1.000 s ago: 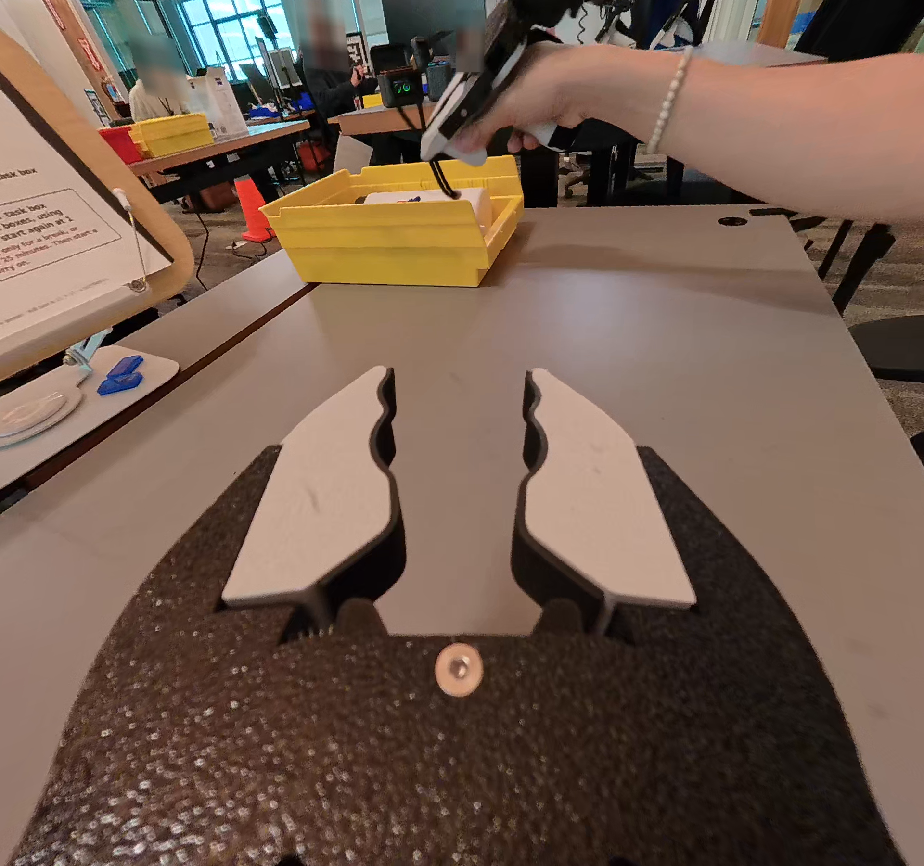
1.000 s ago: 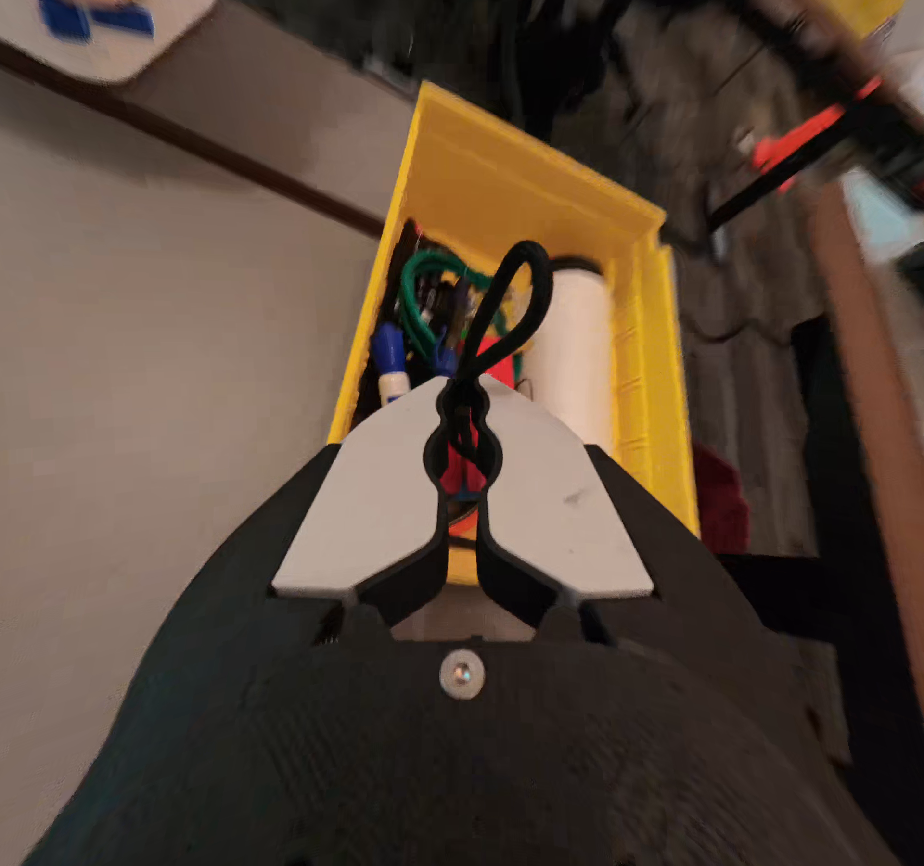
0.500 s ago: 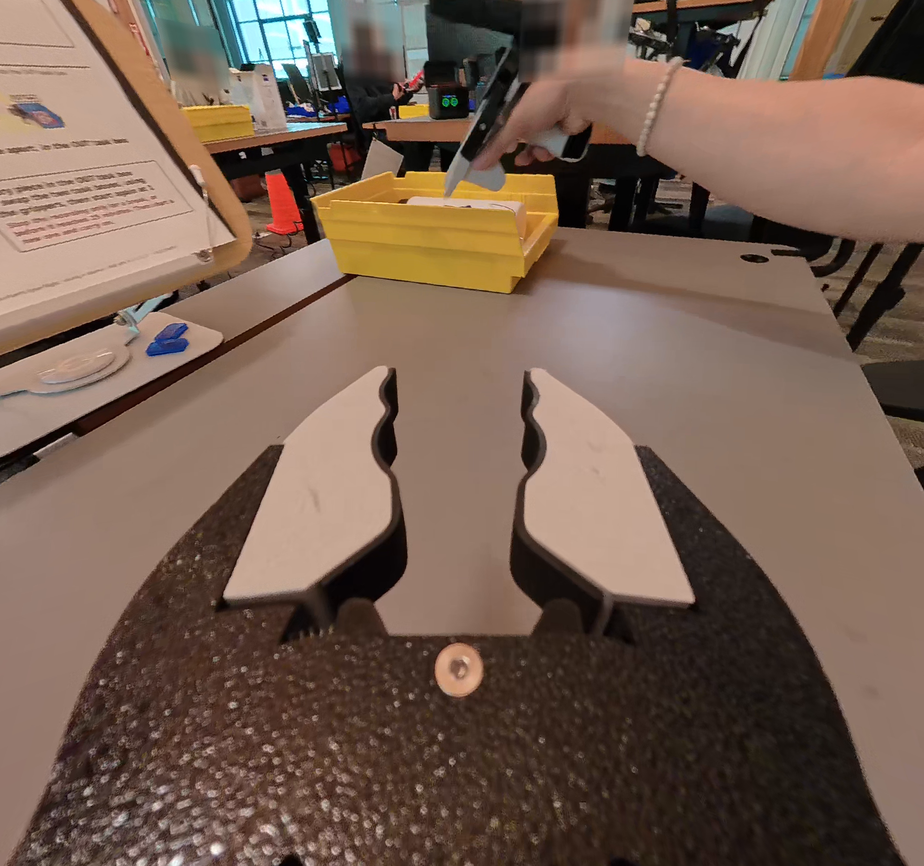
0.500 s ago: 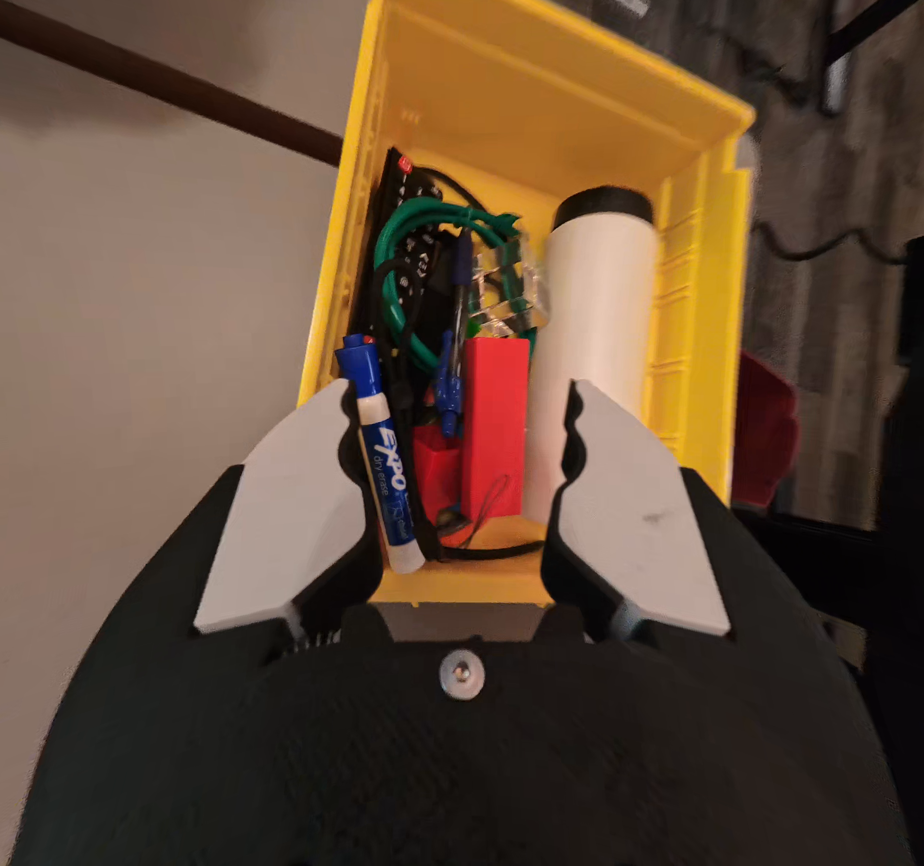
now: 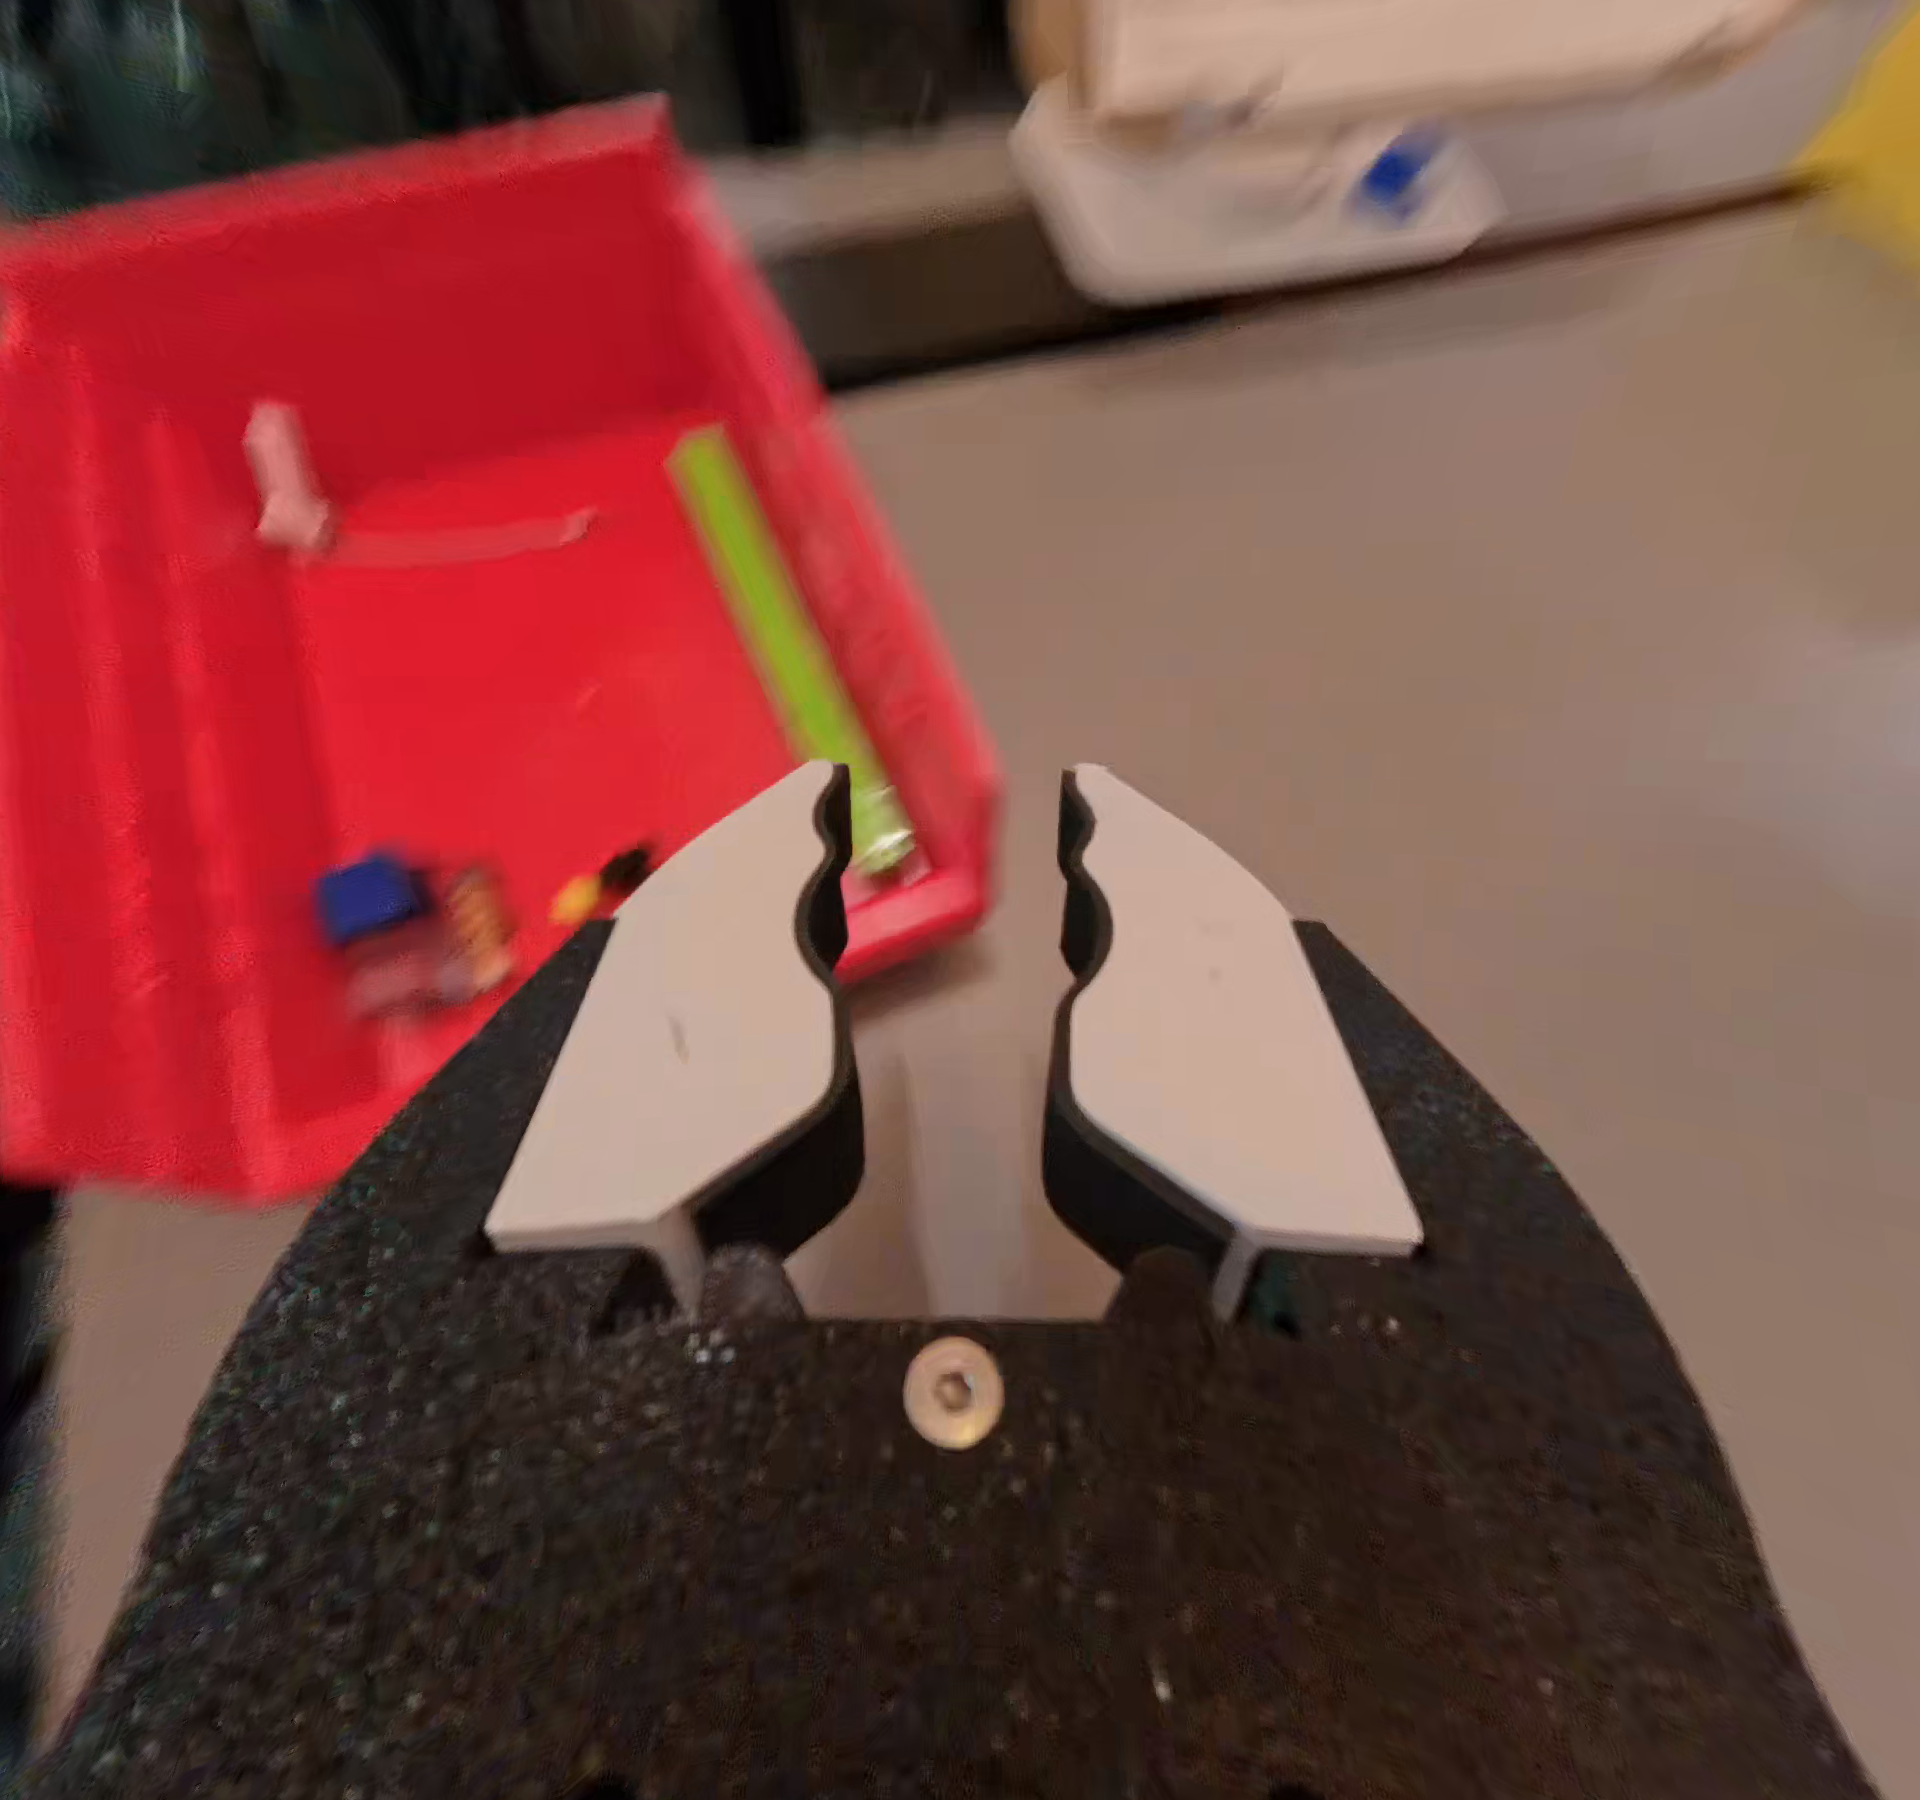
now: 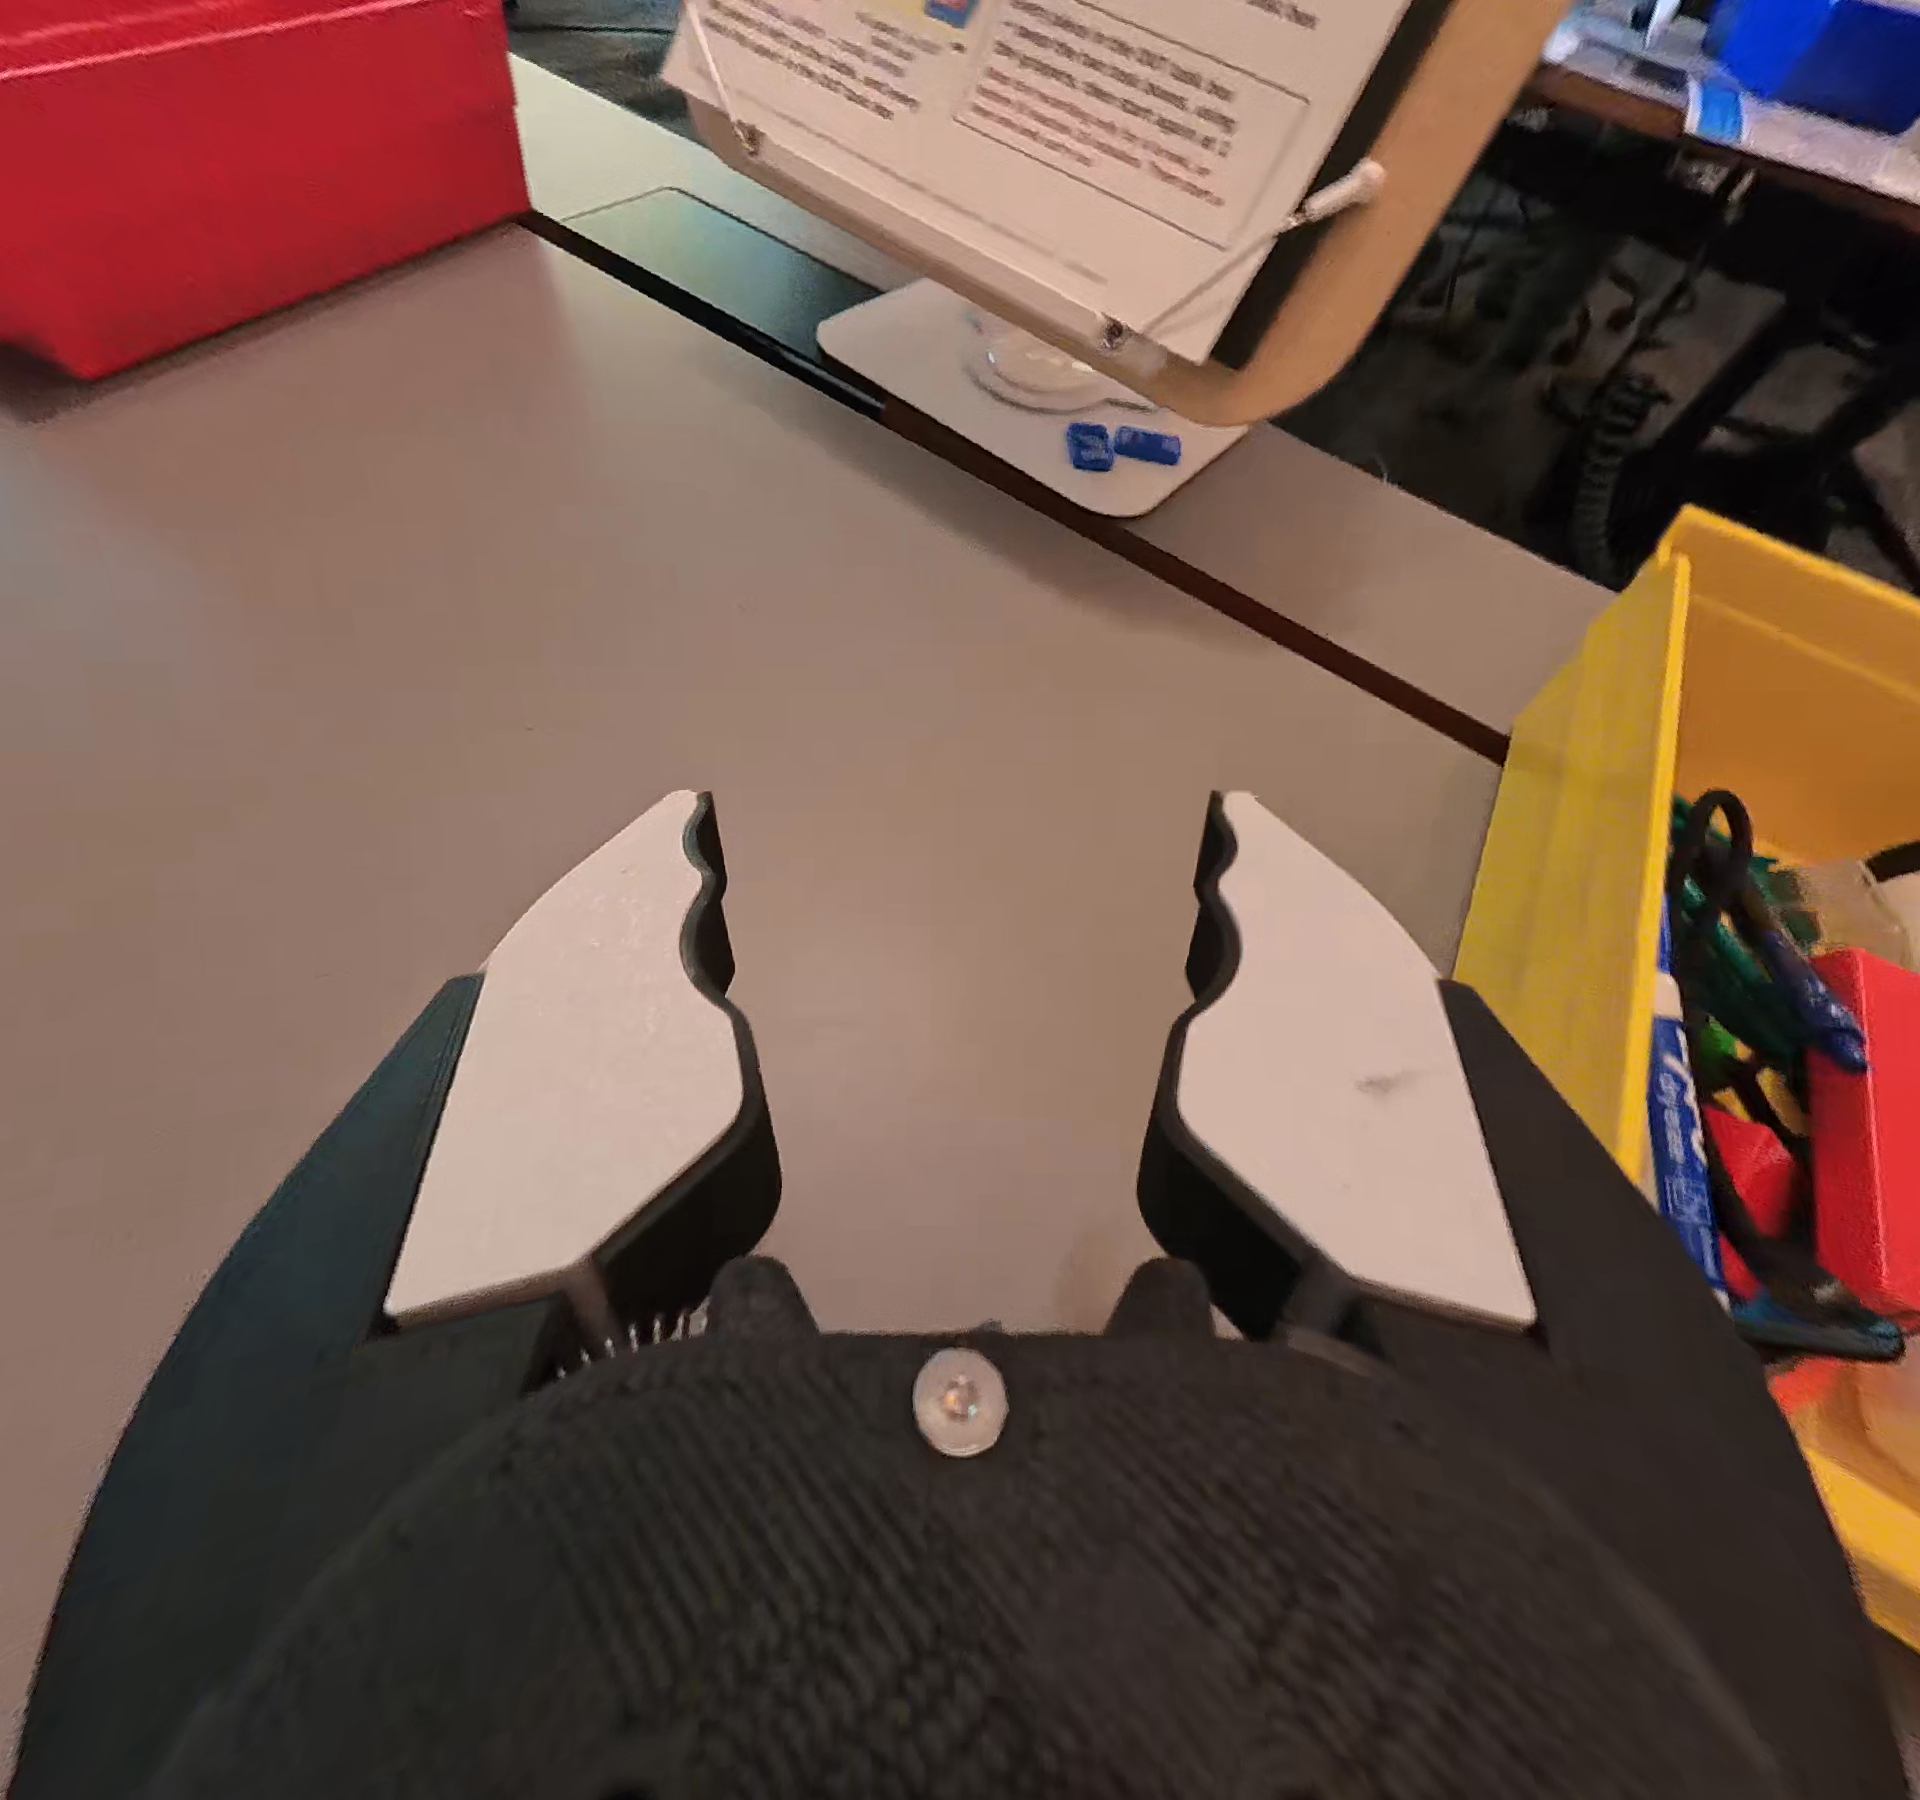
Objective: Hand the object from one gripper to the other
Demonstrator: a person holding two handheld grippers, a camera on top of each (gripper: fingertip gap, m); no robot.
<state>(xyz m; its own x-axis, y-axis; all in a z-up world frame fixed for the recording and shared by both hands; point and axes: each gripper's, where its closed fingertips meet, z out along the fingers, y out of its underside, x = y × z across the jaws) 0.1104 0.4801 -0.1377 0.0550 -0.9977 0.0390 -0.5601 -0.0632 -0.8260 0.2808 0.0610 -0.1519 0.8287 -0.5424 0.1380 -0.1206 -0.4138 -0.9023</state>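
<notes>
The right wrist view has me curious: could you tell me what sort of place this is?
Probably a shared lab or workshop: an instruction sheet on a wooden stand, sorting bins, red and yellow, on a grey table, and cluttered workbenches behind.

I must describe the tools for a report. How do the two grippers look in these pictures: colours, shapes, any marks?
Both look alike. The left gripper has a black, grainy, speckled body, a silver screw at its centre, and two pale grey fingers with wavy black inner edges. The right gripper has a black ribbed body, the same screw and grey fingers, one with a small dark mark. No cables show.
</notes>
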